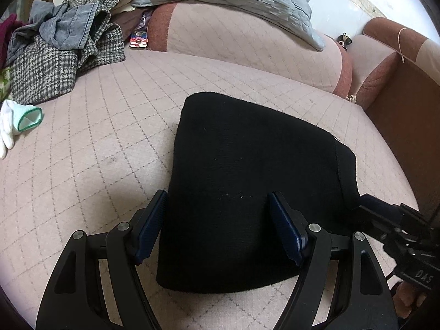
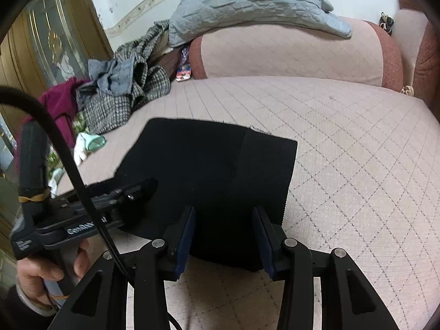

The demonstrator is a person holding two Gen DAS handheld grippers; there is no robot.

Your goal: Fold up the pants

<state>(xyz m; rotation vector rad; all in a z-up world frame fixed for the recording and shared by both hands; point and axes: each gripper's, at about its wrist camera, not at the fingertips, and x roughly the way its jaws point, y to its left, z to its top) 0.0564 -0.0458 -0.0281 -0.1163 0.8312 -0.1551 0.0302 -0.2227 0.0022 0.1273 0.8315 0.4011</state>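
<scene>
I count one pair of black pants, folded into a compact block and lying flat on the pink quilted sofa seat, right in front of both tools. My left gripper has its two fingers spread wide, released, one over the pants' left edge and the other above the cloth; I cannot tell whether the pads touch the fabric. My right gripper likewise stands with its two fingers apart, holding nothing, over the near edge of the pants.

Elsewhere on the seat I count one heap of clothes with a houndstooth piece and a grey garment, one white glove with a green cuff, and one grey quilted blanket draped over the backrest.

The right wrist view shows what the left does not: the hand gripping the left tool's handle, a wooden door behind it, and a maroon garment in the heap. The left wrist view alone shows the sofa's far armrest, and the right gripper from the side at the pants' right corner.
</scene>
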